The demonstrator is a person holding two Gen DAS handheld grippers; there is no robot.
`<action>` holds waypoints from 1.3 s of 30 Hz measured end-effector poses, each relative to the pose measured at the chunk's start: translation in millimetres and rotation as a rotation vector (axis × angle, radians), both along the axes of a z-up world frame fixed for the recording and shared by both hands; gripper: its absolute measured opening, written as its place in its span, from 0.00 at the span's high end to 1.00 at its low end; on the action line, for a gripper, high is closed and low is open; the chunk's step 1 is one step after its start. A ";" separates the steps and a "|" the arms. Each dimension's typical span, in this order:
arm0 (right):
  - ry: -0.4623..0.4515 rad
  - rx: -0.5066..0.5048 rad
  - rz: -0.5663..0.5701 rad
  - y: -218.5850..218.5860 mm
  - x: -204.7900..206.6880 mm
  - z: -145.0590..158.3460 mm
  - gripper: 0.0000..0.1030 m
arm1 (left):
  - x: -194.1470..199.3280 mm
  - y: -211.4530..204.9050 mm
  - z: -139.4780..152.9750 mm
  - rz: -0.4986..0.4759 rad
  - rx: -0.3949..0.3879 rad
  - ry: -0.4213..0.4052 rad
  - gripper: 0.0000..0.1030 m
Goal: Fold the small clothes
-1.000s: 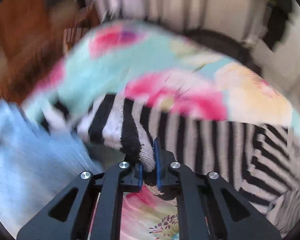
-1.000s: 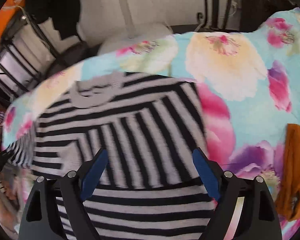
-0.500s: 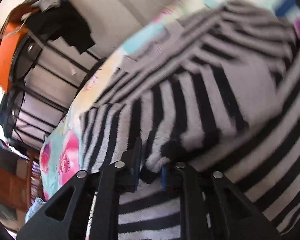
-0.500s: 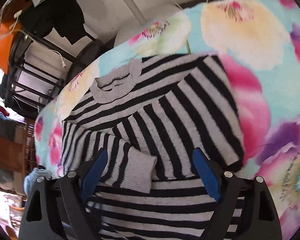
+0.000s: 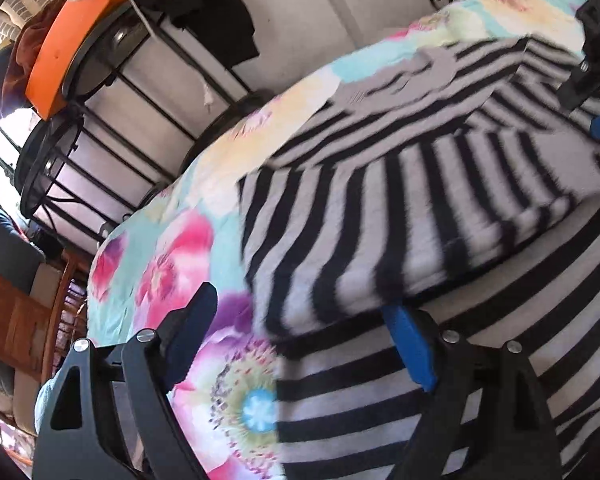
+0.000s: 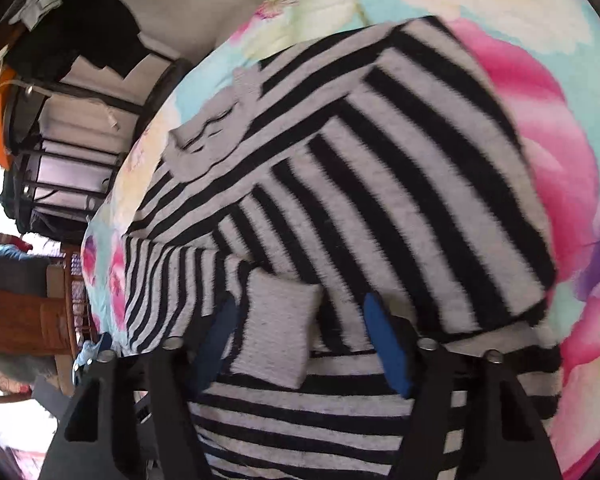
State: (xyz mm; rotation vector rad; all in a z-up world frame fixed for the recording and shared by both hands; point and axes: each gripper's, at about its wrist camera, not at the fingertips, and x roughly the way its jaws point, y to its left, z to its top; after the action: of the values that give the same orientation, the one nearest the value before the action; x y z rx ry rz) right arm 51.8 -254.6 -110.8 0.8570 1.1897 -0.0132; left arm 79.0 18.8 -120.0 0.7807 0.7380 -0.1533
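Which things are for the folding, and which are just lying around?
For folding:
- striped sweater
- its sleeve cuff
- left tongs
- right tongs

Lying around:
- flowery cover
- black rack
- orange thing
- black cloth

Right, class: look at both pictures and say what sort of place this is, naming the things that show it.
Probably a bedroom or a laundry corner at home. A striped sweater lies on a floral cover, likely a bedspread. Dark clothes hang over a black metal rack by the wall.
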 end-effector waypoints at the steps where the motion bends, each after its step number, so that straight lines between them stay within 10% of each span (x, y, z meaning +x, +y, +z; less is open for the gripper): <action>1: 0.004 0.006 0.015 4.0 1.4 -1.6 0.39 | 0.7 3.2 -3.6 0.008 0.016 0.003 0.21; 9: -0.008 -0.074 0.088 29.9 6.7 -11.0 0.44 | 3.1 15.6 -19.9 0.060 0.052 0.033 0.10; 11: -0.019 -0.153 0.161 45.1 10.8 -6.3 0.77 | 5.9 17.0 -18.9 0.076 0.040 0.038 0.10; 13: -0.051 -0.197 0.179 51.1 13.2 2.3 0.90 | 9.1 18.1 -14.9 0.101 0.032 0.031 0.10; 20: -0.171 -0.369 0.106 17.5 27.2 55.9 0.94 | 28.4 14.1 -7.9 0.193 0.024 0.019 0.10; 26: -0.041 -0.305 0.064 -26.4 30.7 10.2 0.90 | 28.6 -0.6 -30.6 0.189 0.129 0.024 0.04; 39: -0.137 -0.350 0.017 -17.7 22.5 44.3 0.84 | 22.7 6.1 23.1 0.150 -0.194 0.071 0.04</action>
State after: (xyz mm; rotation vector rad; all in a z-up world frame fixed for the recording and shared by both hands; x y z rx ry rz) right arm 74.3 -272.2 -66.4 0.5314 1.0268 -0.1429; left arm 101.7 24.9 -96.9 0.5354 0.8330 -0.1152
